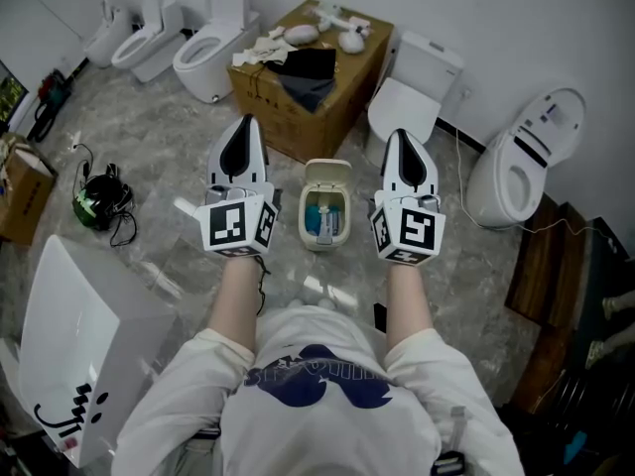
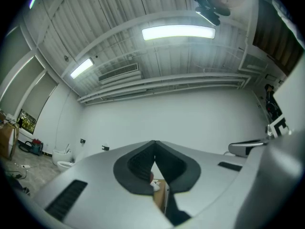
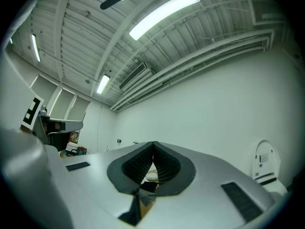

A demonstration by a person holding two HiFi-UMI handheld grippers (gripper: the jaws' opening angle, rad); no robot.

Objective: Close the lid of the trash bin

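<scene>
Found lid (image 1: pixel 327 173) of trash bin (image 1: pixel 323 228) raised, closing not yet begun. Held left hand-held gripper (image 1: pixel 246 125) and right hand-held gripper (image 1: pixel 398 139) either side of trash bin, jaws together, empty.

The left gripper (image 2: pixel 154 143) tilted up toward a white wall (image 2: pixel 181 113), its jaws closed tip to tip with nothing held; through the gap below the tips showed a sliver of a cardboard box (image 2: pixel 160 195); above the gripper ran a ribbed ceiling (image 2: pixel 109 13) with a long lit lamp (image 2: pixel 177 32); a second lamp (image 2: pixel 82 67) and an air vent (image 2: pixel 118 72) lay up to its left; a white toilet (image 2: pixel 63 163) stood low to its left.
</scene>
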